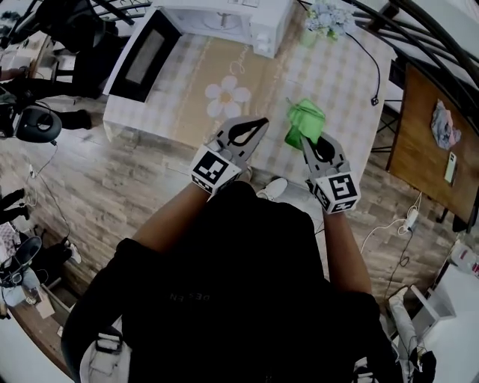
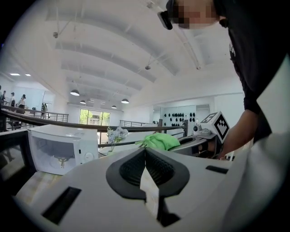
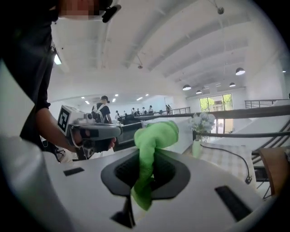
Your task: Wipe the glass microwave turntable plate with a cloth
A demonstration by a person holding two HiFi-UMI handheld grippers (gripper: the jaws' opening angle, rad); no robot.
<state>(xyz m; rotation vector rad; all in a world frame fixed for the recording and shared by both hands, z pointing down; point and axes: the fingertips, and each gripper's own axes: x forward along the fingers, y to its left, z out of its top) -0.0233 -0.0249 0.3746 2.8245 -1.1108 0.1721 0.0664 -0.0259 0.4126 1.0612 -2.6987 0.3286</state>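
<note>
The person holds two grippers over a counter (image 1: 337, 75) with a checked cover. The left hand-held gripper (image 1: 258, 123) sits near the middle of the head view. Its jaws are pressed together, and there is nothing between them. You can see this in the left gripper view too, where the left hand-held gripper (image 2: 145, 150) has its two dark pads touching.

The right hand-held gripper (image 1: 308, 142) is just right of the middle. It pinches a green cloth (image 1: 305, 121). In the right gripper view, the cloth (image 3: 156, 133) sticks up out of the squeezed jaws in a soft lump, and a bit hangs down below them. Both grippers are up in the air, close beside each other.

A white microwave (image 1: 224, 19) stands at the top of the head view, on the far side of the counter. Its door (image 1: 146, 56) hangs wide open to the left. The left gripper view looks into the microwave (image 2: 63, 145), but I cannot tell if the glass plate is inside.

A small pot of pale flowers (image 1: 329, 15) stands to the right of the microwave.
</note>
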